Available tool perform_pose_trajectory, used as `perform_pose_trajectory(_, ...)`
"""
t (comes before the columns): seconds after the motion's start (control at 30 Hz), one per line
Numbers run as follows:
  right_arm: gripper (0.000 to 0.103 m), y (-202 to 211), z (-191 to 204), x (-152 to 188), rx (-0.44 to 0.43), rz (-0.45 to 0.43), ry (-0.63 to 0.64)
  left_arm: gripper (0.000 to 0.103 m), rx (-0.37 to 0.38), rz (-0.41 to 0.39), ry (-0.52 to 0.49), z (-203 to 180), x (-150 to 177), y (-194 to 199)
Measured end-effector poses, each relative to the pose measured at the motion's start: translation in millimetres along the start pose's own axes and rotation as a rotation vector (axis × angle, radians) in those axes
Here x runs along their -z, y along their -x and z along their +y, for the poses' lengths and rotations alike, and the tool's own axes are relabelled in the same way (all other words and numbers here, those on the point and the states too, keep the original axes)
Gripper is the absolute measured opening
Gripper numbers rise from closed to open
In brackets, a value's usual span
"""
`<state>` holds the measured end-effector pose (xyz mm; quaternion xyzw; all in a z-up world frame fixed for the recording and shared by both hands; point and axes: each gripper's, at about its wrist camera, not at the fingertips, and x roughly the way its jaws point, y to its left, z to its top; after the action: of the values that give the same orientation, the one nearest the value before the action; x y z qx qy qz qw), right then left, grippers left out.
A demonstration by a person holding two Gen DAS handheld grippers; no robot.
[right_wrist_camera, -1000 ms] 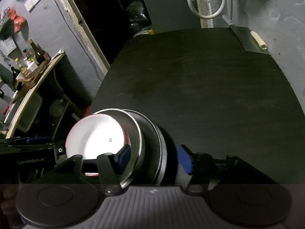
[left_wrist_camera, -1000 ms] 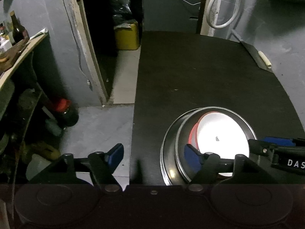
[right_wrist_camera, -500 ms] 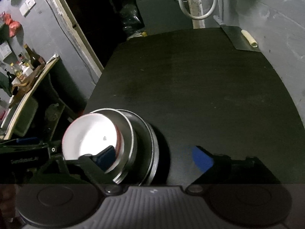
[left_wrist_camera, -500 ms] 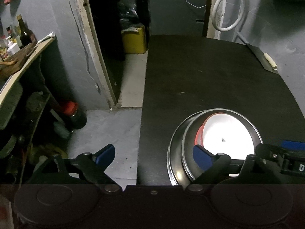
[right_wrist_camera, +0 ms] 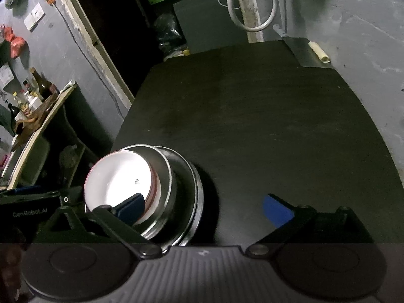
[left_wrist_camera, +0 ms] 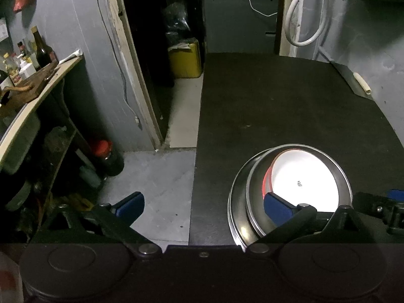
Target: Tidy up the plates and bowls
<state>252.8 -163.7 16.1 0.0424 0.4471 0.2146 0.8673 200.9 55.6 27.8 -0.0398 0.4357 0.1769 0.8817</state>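
Near the table's (left_wrist_camera: 290, 106) left front edge, a white bowl (left_wrist_camera: 305, 181) is nested in a steel bowl (left_wrist_camera: 252, 202) on a steel plate (left_wrist_camera: 233, 217), evidently to save space; left gripper (left_wrist_camera: 202, 203) and right gripper (right_wrist_camera: 204, 207) are held open, gripping nothing.

a bowl (left_wrist_camera: 303, 181) nests in a pan (left_wrist_camera: 255, 217) on a plate (left_wrist_camera: 233, 217) — near the table's (left_wrist_camera: 277, 106) front-left edge.

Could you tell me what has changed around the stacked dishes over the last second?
Both grippers opened wider and drew back: the left gripper and the right gripper now stand with jaws spread, holding nothing. The white bowl stays nested in the metal bowl on the metal plate, unmoved on the black table.
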Motion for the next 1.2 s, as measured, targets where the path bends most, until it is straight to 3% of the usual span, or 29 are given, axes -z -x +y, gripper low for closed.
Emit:
perform_pose_trajectory(0.4,0.103,20.5,-8.4,8.0,-0.001,-0.034,0.004,0.101,-0.069,-0.055,0.023,-5.3,3.9,19.1)
perform_pose_trajectory(1.2,0.103,59.0,-1.7,44.7,-0.026,-0.069,0.048,0.101,-0.060,-0.103,-0.004,-18.8,36.0,58.7)
